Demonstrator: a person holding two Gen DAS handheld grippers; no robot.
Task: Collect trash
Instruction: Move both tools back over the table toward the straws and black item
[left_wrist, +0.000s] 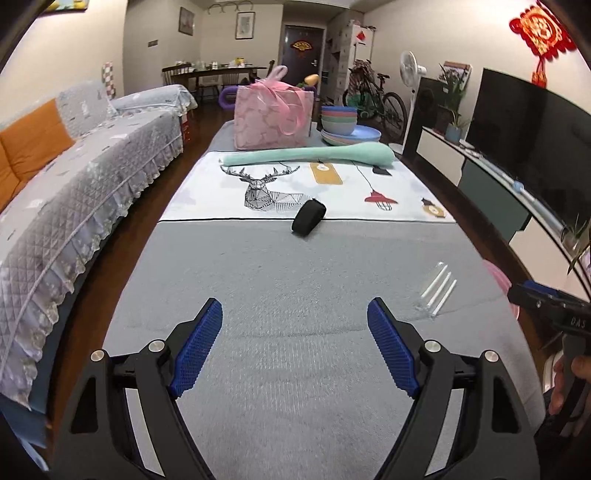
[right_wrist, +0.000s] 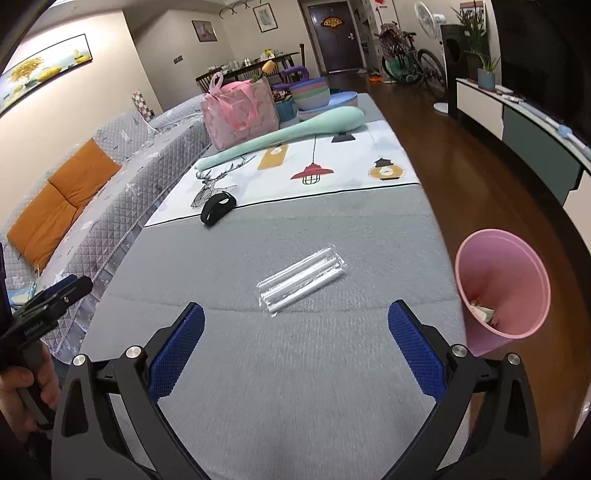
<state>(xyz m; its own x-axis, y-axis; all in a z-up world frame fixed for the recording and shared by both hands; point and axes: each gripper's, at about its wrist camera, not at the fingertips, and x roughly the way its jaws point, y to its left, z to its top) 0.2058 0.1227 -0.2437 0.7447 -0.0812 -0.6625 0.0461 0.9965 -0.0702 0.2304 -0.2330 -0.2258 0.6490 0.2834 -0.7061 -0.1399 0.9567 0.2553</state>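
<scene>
A clear plastic packet of white straws (right_wrist: 303, 282) lies on the grey table cover (right_wrist: 295, 369), just ahead of my right gripper (right_wrist: 295, 314), which is open and empty. The packet also shows in the left wrist view (left_wrist: 437, 291), to the right of my left gripper (left_wrist: 294, 308), which is open and empty. A pink trash bin (right_wrist: 502, 288) stands beside the table's right edge, with crumpled scraps inside; its rim shows in the left wrist view (left_wrist: 498, 277). A black strap roll (left_wrist: 308, 216) lies at the cloth's near edge, also in the right wrist view (right_wrist: 218, 208).
A printed white cloth (left_wrist: 314, 192) covers the table's middle. Beyond it lie a long mint cushion (left_wrist: 310, 155), a pink bag (left_wrist: 273, 118) and stacked bowls (left_wrist: 341, 123). A sofa (left_wrist: 74, 192) runs along the left; a TV cabinet (left_wrist: 517, 184) along the right.
</scene>
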